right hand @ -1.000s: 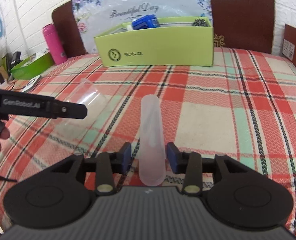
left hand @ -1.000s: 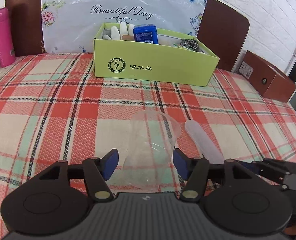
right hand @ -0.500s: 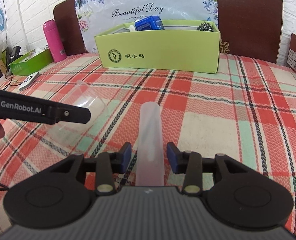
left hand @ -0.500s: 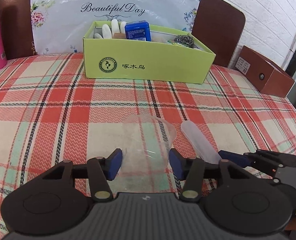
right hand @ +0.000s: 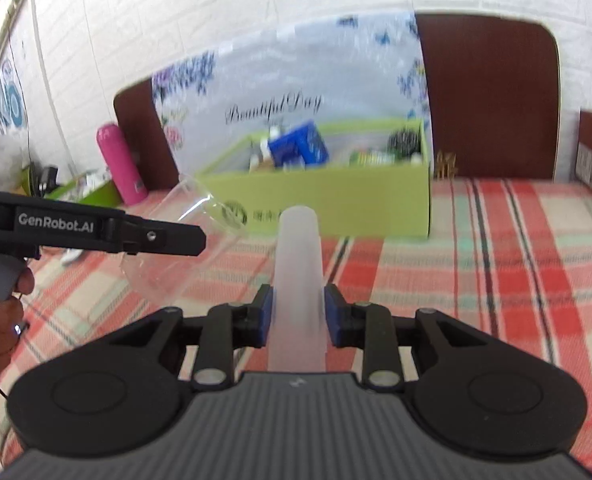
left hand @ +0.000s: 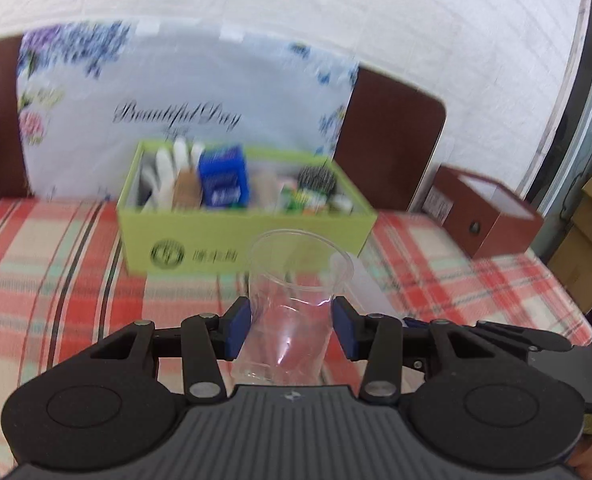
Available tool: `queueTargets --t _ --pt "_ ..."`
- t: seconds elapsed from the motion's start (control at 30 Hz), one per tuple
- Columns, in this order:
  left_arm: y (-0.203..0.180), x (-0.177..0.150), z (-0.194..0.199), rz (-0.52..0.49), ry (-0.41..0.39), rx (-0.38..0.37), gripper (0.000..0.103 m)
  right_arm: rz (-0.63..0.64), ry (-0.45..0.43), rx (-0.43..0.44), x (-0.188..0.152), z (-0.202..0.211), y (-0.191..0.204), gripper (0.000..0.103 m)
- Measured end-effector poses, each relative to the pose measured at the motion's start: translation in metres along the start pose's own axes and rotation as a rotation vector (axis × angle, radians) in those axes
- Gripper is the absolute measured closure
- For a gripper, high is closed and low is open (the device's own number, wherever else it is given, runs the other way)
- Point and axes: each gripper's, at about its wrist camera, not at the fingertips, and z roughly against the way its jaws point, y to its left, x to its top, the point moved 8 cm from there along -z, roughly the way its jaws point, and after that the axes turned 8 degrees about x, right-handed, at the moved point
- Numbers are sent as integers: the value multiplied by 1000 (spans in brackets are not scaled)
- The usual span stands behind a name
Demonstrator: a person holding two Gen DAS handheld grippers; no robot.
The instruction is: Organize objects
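Above plaid counter [left hand: 56, 272], L gripper [left hand: 292, 326] closing on clear plastic cup [left hand: 292, 300], pads touching its sides. R gripper [right hand: 297, 316] closing on frosted tube [right hand: 297, 276], pinched upright. Green box [left hand: 224, 236] just behind.

My two wrist cameras sit low behind their fingers, both facing the lime-green cardboard box [left hand: 224, 236] [right hand: 335, 204] nearby.

Red-plaid tablecloth [left hand: 56, 280], lime-green box [left hand: 224, 236]
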Motion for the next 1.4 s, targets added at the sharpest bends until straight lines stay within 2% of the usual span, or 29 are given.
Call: queueTargets --t 0.17,0.33,0.57,0.6,0.63,0.67,0.7,0.73,0.77,0.8,0.87,1.13,1.27,1.4 --pt "-16 55 -11 -12 -87 -11 56 40 -76 -46 51 -14 -18 76" --pt "-20 97 -43 10 -132 -9 55 42 -101 -91 87 -45 -44 76" --pt "-10 122 -97 11 -135 49 54 56 -101 -128 112 -101 -73 76" --pt "-8 123 -104 11 -139 49 52 63 -92 -130 112 -110 -77 76" --pt "-5 123 -109 16 -151 53 41 81 -72 -132 109 -120 -80 76" --pt "-1 121 -113 24 -156 56 34 106 -52 -138 105 -128 -81 72" --pt "3 118 -117 35 -151 73 20 135 -39 -156 100 -134 -82 54" --pt "9 114 -118 47 -145 102 18 167 -36 -185 94 -136 -82 41" --pt "13 110 -117 53 -144 120 18 198 -60 -208 90 -133 -81 21" --pt "16 106 -115 51 -147 120 18 225 -90 -221 86 -129 -80 11" --pt "21 97 -110 46 -159 115 18 255 -117 -231 80 -121 -77 2" --pt "26 83 -84 74 -168 149 18 179 -128 -231 78 -97 -73 0" --pt "23 84 -52 81 -213 159 17 160 -162 -217 81 -68 -57 0" --pt "19 73 -13 89 -233 178 6 146 -180 -204 78 -34 -38 0"
